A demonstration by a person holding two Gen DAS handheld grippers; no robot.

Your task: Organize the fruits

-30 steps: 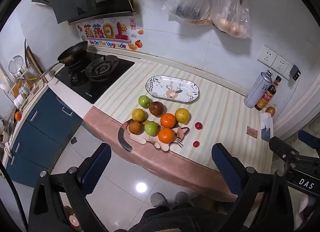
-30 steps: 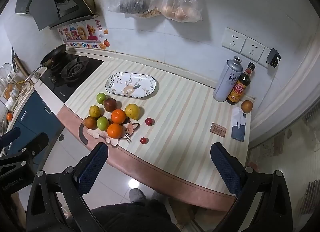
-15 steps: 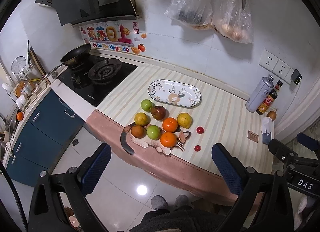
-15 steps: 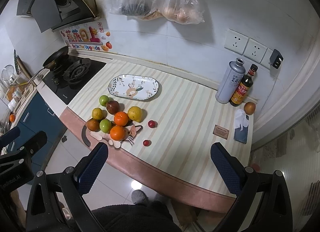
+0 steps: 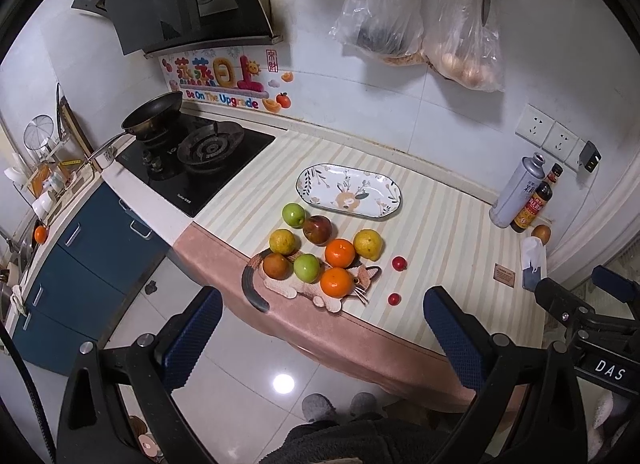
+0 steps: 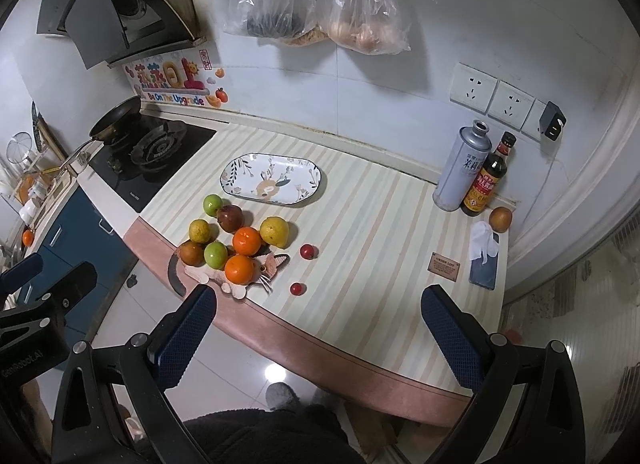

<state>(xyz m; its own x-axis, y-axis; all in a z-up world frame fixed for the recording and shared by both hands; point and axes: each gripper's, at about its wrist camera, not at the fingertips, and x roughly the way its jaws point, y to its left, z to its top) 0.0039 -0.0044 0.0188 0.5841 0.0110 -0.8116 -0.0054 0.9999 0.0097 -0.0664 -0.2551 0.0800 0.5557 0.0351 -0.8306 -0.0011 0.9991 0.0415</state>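
Fruit cluster [image 5: 320, 252] sat at counter's front edge, partly on a cat-shaped mat [image 5: 320, 290], oval plate [image 5: 348, 191] just behind, long axis running left-right. Left gripper [image 5: 320, 336] and right gripper [image 6: 316, 334] both gaped wide, empty, well short of it; left lined up nearer. Only right view showed the phone [image 6: 483, 270] clearly.

The colourful cartoon wall sticker [image 5: 224, 82] below the black range hood reads "Be On The Upgrade" under large Chinese characters. A small brown rectangular card [image 6: 445, 263] lying on the striped worktop reads "GREEN LIFE". A black label [image 5: 608, 369] on the camera rig at the right edge reads "DAS". The print on the grey metal canister [image 6: 464, 168] and dark sauce bottle [image 6: 486, 180] is Chinese, too small to read.
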